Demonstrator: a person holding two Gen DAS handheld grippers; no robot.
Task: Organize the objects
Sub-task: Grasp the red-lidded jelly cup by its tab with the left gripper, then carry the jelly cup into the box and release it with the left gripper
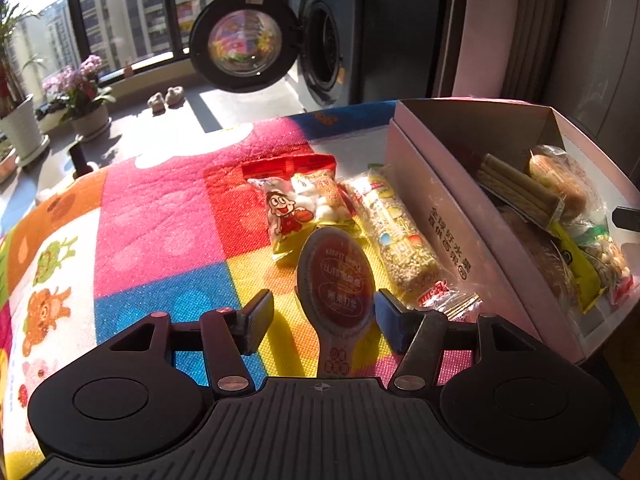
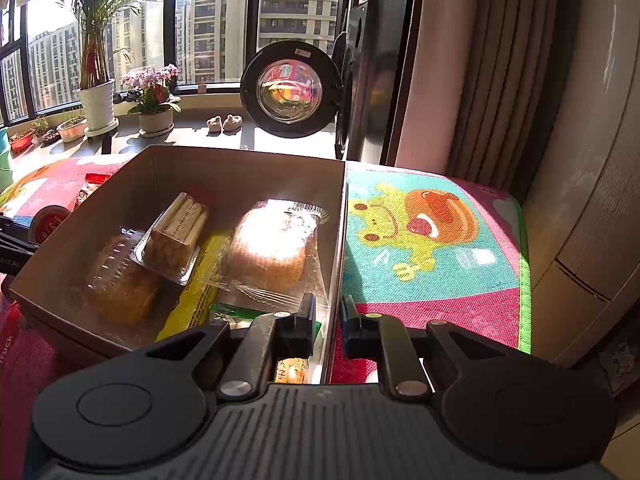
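Observation:
A paddle-shaped snack pack [image 1: 334, 292] with a round red label lies on the colourful mat. My left gripper [image 1: 324, 320] stands open around it, one finger on each side. Beyond it lie a bag with a cartoon boy [image 1: 296, 208], a long puffed-grain bar [image 1: 396, 240] and a small red-white wrapper [image 1: 448, 300]. To the right stands an open cardboard box [image 1: 440, 208]. It holds wrapped bread [image 2: 264, 248], a pack of biscuit sticks [image 2: 176, 236], a bun [image 2: 120, 288] and a yellow packet [image 2: 200, 292]. My right gripper [image 2: 328, 320] is shut on the box's right wall [image 2: 338, 240].
The patterned mat [image 2: 420, 240] covers a raised surface that drops off at the right by a curtain [image 2: 480, 80]. Farther back are a washing machine with its round door [image 1: 244, 40] open, potted plants [image 2: 154, 96] and small shoes [image 1: 166, 98] on the sunlit floor.

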